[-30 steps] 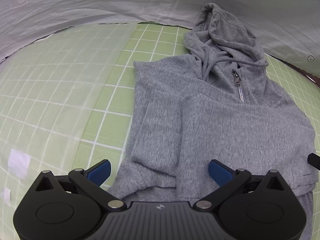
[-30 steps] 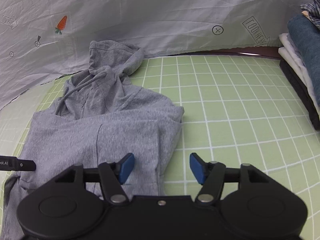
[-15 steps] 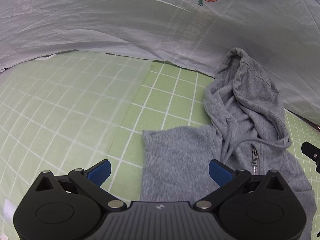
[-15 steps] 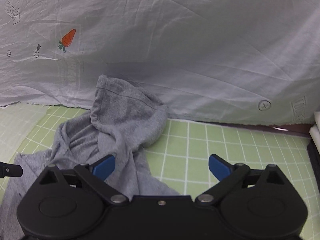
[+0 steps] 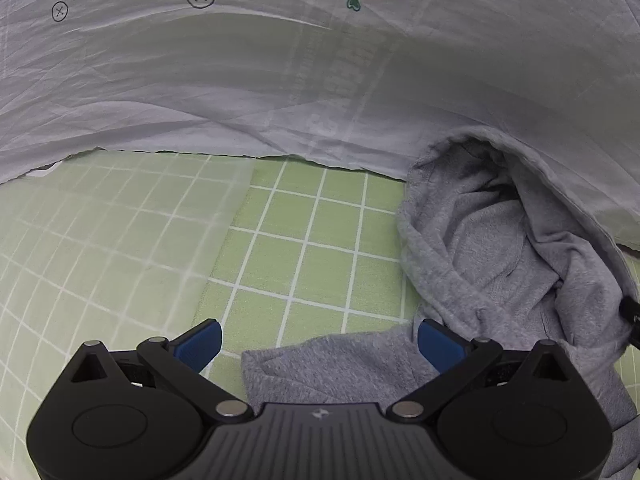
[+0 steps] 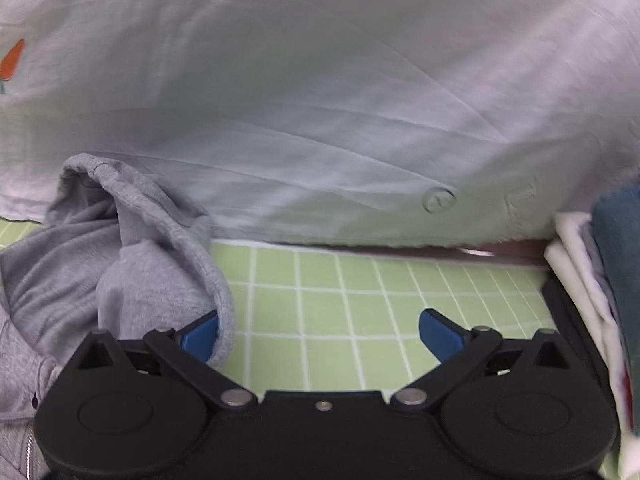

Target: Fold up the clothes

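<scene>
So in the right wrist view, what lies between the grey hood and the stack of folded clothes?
Only bare green grid mat lies between the grey hood and the stack of folded clothes, as the right wrist view shows.

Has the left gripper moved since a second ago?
Yes. The left gripper has travelled up the hoodie from its hem to the hood, toward the white sheet behind the mat.

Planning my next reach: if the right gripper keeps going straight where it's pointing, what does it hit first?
Likely bare green grid mat; the right gripper is open and empty, the gray hoodie just left of its line.
</scene>
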Demonstrator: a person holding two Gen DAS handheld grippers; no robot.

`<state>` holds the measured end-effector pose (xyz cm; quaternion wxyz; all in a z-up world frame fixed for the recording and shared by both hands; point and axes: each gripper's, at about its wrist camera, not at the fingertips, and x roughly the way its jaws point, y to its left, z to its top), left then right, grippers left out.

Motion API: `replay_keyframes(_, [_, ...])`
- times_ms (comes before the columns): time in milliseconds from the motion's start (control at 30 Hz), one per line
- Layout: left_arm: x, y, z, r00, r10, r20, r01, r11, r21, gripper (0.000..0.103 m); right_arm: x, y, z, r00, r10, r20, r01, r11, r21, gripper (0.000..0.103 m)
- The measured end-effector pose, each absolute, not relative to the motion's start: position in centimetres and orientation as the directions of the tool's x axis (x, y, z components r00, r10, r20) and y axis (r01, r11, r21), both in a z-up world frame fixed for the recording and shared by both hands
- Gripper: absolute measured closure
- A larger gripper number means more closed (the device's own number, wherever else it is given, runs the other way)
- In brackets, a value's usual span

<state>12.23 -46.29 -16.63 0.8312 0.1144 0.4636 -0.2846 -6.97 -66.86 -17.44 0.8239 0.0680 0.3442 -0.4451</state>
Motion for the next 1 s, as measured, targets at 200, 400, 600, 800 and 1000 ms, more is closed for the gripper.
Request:
replay_keyframes(200, [12.9, -49.0, -16.7, 0.382, -0.408, -0.829, 0.598, 0.793, -0.115, 0.0, -8.4, -66.5, -18.3, 0.39, -0.64, -0.662, 0.778, 0.614, -0.135, 0.001])
replay_keyframes(400, [15.1, -52.1, -17.5, 0.383, -0.375, -0.844, 0.604, 0.793, -0.078, 0.0, -5.4, -67.3, -16.7, 0.5, -0.589, -0.635, 0.706, 0.702, -0.096, 0.001])
replay_keyframes(600, [17.5, -54.5, -19.2, 0.403, -0.304, -0.863, 0.601, 0.799, -0.001, 0.0, -1.3, -68.3, -18.2, 0.453, -0.604, -0.656, 0.611, 0.746, -0.264, 0.001])
replay_keyframes(800, [18.3, -55.8, -19.3, 0.504, -0.236, -0.831, 0.607, 0.781, 0.146, 0.0, -3.1, -71.7, -17.6, 0.365, -0.7, -0.614, 0.749, 0.613, -0.253, 0.001])
replay_keyframes(1000, [17.0, -54.0, -18.2, 0.61, -0.165, -0.775, 0.558, 0.784, 0.273, 0.0, -8.8, -71.5, -16.3, 0.335, -0.725, -0.602, 0.821, 0.538, -0.191, 0.0])
